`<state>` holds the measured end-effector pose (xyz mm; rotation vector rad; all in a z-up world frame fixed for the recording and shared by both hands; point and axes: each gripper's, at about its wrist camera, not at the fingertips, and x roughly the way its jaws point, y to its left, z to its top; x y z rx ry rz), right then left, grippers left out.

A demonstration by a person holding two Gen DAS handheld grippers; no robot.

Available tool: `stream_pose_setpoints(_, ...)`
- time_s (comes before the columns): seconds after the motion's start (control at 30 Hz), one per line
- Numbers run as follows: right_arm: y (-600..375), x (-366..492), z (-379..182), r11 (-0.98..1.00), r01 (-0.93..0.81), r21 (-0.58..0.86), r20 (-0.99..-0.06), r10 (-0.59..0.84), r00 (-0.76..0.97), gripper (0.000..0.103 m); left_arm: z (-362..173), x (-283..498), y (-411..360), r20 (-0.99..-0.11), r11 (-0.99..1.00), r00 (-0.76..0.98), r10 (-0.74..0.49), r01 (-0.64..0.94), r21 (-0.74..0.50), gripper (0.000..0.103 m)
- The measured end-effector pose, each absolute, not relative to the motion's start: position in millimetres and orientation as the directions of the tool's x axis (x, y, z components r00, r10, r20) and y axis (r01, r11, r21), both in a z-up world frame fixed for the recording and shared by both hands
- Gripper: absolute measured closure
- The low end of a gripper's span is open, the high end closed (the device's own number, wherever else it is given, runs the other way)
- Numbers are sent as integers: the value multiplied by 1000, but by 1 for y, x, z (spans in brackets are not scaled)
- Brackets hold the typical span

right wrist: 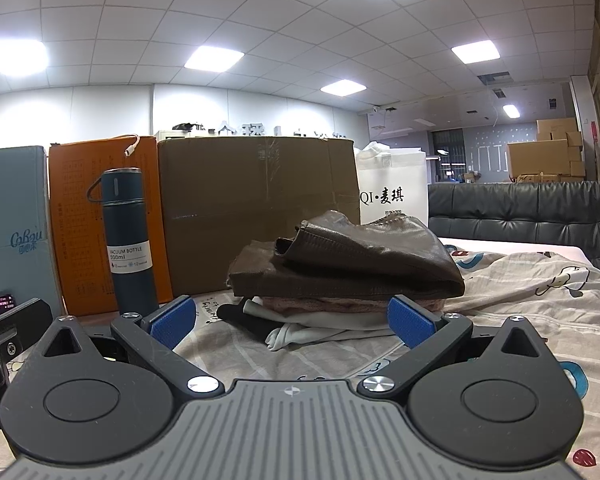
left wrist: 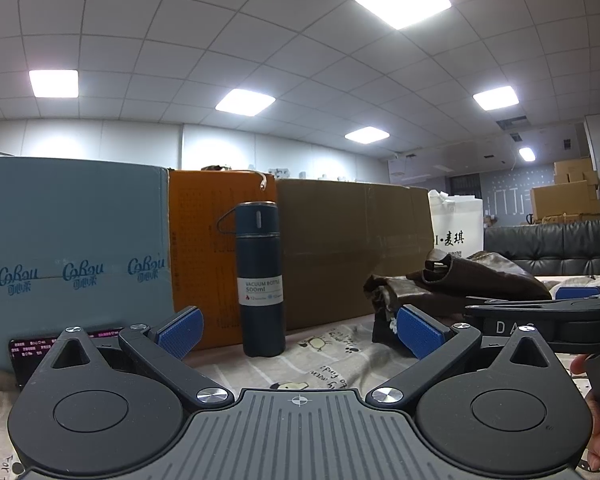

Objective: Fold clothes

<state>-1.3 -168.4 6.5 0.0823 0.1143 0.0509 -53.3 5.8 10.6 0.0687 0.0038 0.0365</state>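
Both grippers sit low over a bed with their blue-padded fingers spread wide and nothing between them. The left gripper (left wrist: 300, 330) faces a dark blue bottle (left wrist: 260, 280) that stands upright on the cartoon-print sheet (left wrist: 332, 364), just ahead of the gap between its fingers (left wrist: 180, 332). The right gripper (right wrist: 290, 320) points at a stack of folded clothes (right wrist: 348, 276), which lies on the sheet to the right of the bottle (right wrist: 128, 240): a brown leather-like garment (right wrist: 360, 256) on top, pink knit (right wrist: 340, 305) and white fabric (right wrist: 320, 326) beneath, a black piece (right wrist: 244, 320) poking out at the stack's lower left. Behind the bottle stand an orange box (left wrist: 204, 248), a blue-grey carton (left wrist: 72, 240) to its left and a brown cardboard box (left wrist: 356, 248) to its right. A white paper bag (right wrist: 392, 192) stands behind the stack, beside a dark padded headboard (right wrist: 520, 212).
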Motion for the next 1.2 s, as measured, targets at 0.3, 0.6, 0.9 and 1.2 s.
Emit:
stream_pose_setpoints(0.3,-169,-1,6,995,-49,85,-114,59,992,0,11,-53,6,-4,997,999,37,-37,68,0)
stream_pose_setpoints(0.6,-169,0,6,995,-51,85,-116,61,991,0,11,-54,6,-4,997,999,33,-33,70,0)
stream_pose_setpoints(0.9,-168,1,6,995,-51,85,-117,61,991,0,11,-53,6,-5,997,999,31,-31,69,0)
stream_pose_setpoints(1.2,-169,1,6,995,-51,87,-120,62,991,0,11,-53,6,-7,997,1000,29,-28,68,0)
